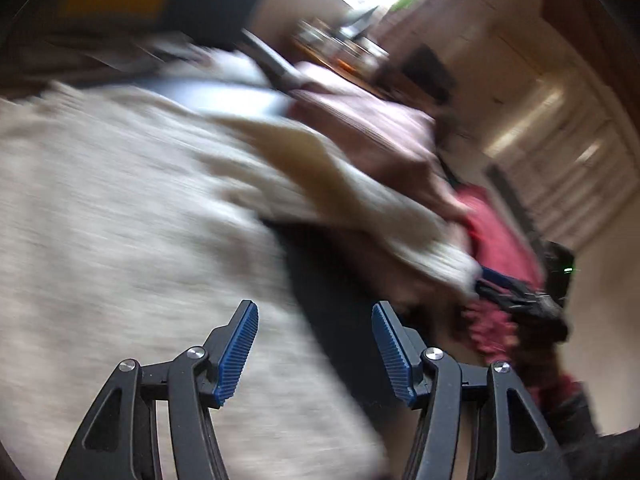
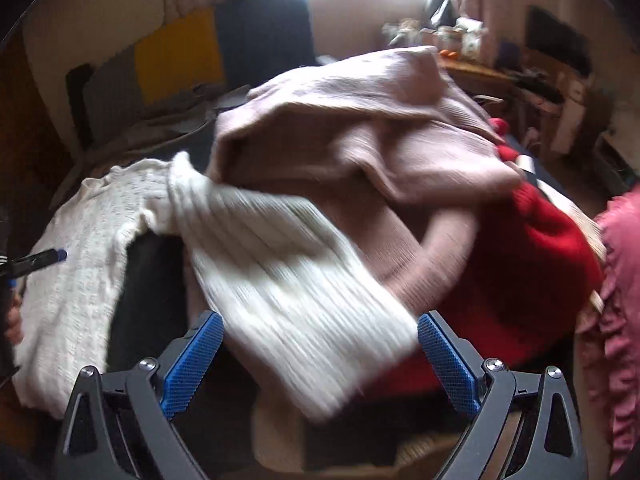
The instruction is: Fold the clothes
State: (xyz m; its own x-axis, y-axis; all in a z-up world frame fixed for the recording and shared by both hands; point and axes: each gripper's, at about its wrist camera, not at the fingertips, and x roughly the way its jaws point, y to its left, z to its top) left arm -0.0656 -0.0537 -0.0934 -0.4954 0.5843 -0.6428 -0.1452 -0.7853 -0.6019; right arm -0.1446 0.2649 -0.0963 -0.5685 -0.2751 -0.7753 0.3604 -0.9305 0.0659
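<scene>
A cream ribbed sweater lies on the dark bed, with its sleeve stretched toward me. My right gripper stands wide open; the sleeve's cuff end hangs blurred between the jaws and the pads do not press on it. In the blurred left wrist view, my left gripper is open over the cream sweater with nothing between its fingers. The left gripper's tip shows over the sweater's body. The right gripper sits at the sleeve's end.
A mauve knit sweater is heaped behind the cream one, with a red garment to its right. Yellow and dark blue pillows lean at the back left. A cluttered wooden table stands back right. A pink ruffled sleeve is at the right edge.
</scene>
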